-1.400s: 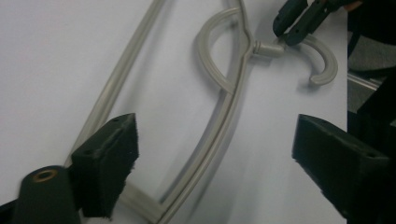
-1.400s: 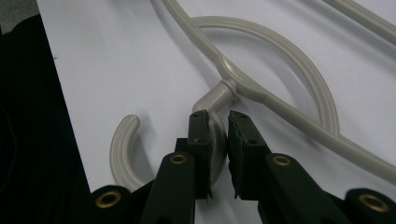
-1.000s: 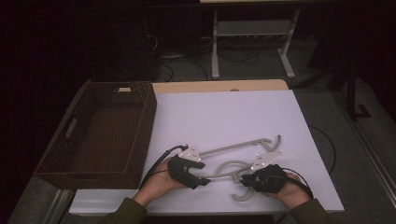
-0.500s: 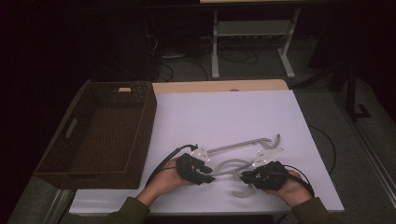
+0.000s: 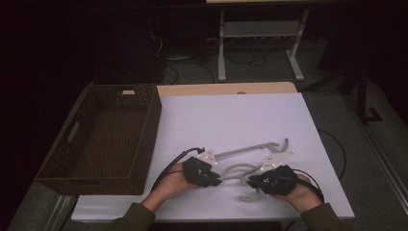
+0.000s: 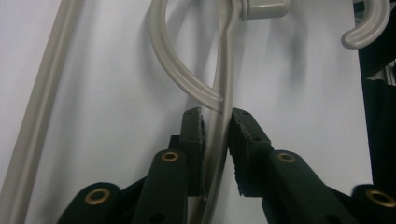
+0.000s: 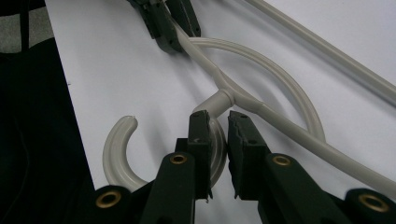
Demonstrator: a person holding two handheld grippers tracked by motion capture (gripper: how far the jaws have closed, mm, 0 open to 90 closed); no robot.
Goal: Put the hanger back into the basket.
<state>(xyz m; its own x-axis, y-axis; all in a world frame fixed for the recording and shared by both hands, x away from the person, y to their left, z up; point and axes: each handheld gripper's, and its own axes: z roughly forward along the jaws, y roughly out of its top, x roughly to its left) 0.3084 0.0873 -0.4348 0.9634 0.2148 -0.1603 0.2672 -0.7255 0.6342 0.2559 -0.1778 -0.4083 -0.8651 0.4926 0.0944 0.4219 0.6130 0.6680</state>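
Hanger flat on white table near front edge: light, stiff, slick plastic. Left gripper just closed onto arm, right gripper clamped on hook neck.

Wicker basket (dark) left on white table.
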